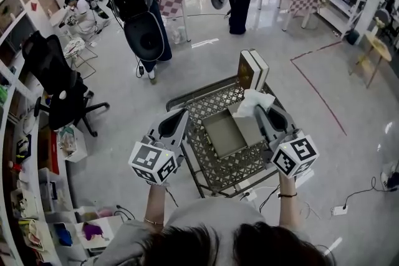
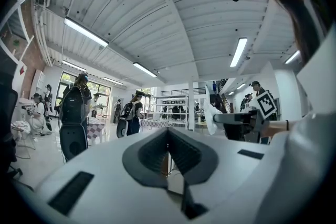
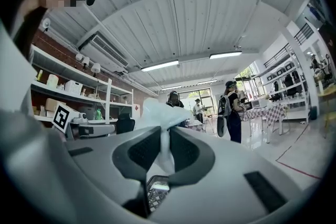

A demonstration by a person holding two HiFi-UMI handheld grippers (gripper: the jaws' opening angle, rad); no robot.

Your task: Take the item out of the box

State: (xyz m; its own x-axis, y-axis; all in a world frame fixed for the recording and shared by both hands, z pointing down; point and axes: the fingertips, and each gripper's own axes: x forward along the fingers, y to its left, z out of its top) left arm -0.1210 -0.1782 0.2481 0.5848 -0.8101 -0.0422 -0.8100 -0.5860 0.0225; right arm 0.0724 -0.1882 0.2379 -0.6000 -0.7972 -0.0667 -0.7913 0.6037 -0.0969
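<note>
The right gripper (image 3: 161,150) is pinching the white tissue (image 3: 155,112) between narrowed fingers above the box's (image 1: 223,134) far-right corner. The left gripper (image 2: 168,139) is hovering closed and empty.

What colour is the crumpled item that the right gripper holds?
White; the crumpled item shows best in the right gripper view.

Head camera overhead, steeply down, close on wire cart (image 1: 234,166), left gripper (image 1: 179,116) and right gripper (image 1: 260,108), each gripper camera low behind its own jaws, tilted upward, both taking in ceiling (image 2: 173,18), each sighting the opposite gripper.
</note>
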